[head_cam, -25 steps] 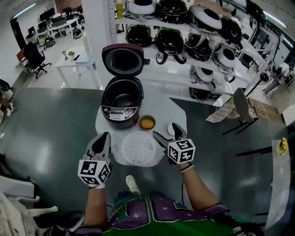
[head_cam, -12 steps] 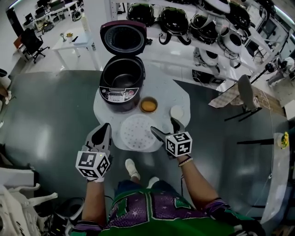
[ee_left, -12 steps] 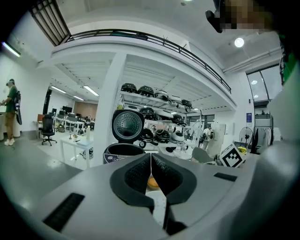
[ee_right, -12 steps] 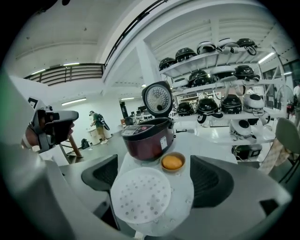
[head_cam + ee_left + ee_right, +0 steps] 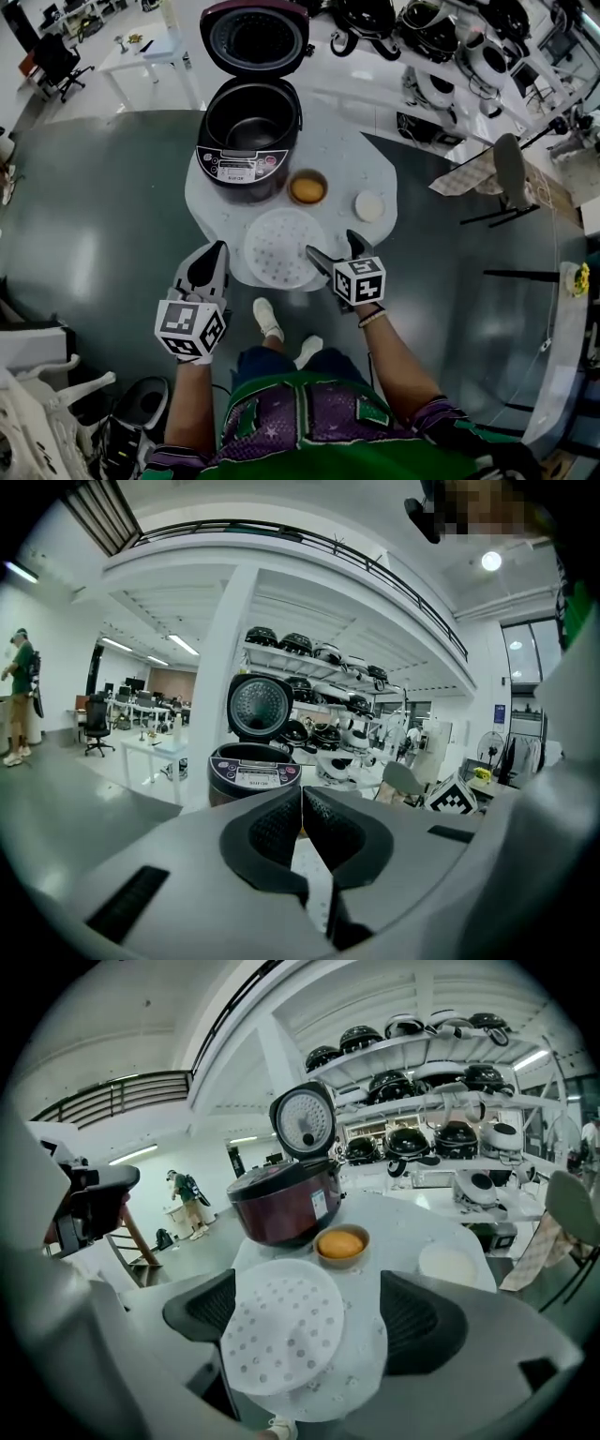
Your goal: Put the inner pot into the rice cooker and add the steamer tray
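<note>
The dark red rice cooker (image 5: 248, 131) stands at the back of the white table (image 5: 375, 155) with its lid (image 5: 255, 37) up. Its inside is dark, and I cannot tell an inner pot from the well. The white perforated steamer tray (image 5: 278, 248) lies flat near the table's front edge. My right gripper (image 5: 335, 247) hovers open at the tray's right rim. In the right gripper view the tray (image 5: 286, 1326) lies between and beyond the open jaws of that gripper (image 5: 314, 1312). My left gripper (image 5: 214, 253) is shut and empty, just left of the tray, pointing at the cooker (image 5: 253, 772).
An orange-filled bowl (image 5: 307, 187) sits right of the cooker and a small white dish (image 5: 369, 206) further right. Shelves of other rice cookers (image 5: 441, 28) stand behind the table. Grey floor surrounds the table; a folding chair (image 5: 506, 173) stands to the right.
Both grippers have sunk toward the table's front edge. The right one now sits close to the tray's right rim. The left stays shut, the right open.
</note>
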### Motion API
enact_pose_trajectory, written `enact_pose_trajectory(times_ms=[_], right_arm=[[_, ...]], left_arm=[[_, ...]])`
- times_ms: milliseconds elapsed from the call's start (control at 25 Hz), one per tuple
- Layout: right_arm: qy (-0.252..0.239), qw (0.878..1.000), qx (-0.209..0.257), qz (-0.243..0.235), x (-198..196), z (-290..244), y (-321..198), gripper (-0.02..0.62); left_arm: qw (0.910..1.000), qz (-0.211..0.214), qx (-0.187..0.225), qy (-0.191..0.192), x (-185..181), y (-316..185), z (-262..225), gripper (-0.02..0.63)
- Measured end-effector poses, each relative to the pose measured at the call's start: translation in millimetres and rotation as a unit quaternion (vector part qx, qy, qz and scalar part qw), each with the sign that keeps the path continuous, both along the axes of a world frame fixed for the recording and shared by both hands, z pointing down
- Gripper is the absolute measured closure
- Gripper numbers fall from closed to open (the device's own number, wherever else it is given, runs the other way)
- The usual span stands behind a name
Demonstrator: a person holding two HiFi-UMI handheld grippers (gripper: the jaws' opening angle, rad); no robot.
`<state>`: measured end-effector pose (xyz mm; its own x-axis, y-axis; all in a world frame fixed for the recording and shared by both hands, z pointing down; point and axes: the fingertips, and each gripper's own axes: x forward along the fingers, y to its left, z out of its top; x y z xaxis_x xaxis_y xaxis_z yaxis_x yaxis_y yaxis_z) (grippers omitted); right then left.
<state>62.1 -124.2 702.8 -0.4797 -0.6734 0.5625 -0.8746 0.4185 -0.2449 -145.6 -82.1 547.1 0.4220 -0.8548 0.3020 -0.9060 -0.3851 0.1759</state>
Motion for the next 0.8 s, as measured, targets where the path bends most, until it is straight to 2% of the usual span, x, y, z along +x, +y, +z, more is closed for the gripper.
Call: enact_pose_trajectory(times_ms=[440, 480, 600, 640, 720, 800], right_arm=[[0.008, 0.999, -0.049, 0.015, -7.5, 58.5, -3.3, 0.126], [0.008, 0.998, -0.052, 0.016, -8.0, 61.8, -4.1, 0.127], [0.009, 0.998, -0.059, 0.017, -8.6, 69.9, -4.0, 0.127], [0.009, 0.998, -0.061, 0.017, -8.8, 71.8, -3.7, 0.127], [0.01, 0.998, -0.064, 0.013, -9.5, 74.7, -5.0, 0.127], [0.014, 0.998, -0.064, 0.01, -10.6, 77.0, -8.3, 0.127]], left_arm=[[0.9991, 0.018, -0.039, -0.001, 6.5, -17.3, 50.4, 0.581], [0.9989, 0.022, -0.042, 0.002, 7.6, -19.5, 54.8, 0.566], [0.9981, 0.03, -0.054, 0.006, 12.7, -25.6, 70.0, 0.338], [0.998, 0.031, -0.056, 0.003, 14.0, -27.9, 75.6, 0.289], [0.9975, 0.029, -0.064, -0.006, 15.4, -33.2, 91.6, 0.209], [0.9957, 0.029, -0.086, -0.016, 16.0, -37.3, 113.9, 0.182]])
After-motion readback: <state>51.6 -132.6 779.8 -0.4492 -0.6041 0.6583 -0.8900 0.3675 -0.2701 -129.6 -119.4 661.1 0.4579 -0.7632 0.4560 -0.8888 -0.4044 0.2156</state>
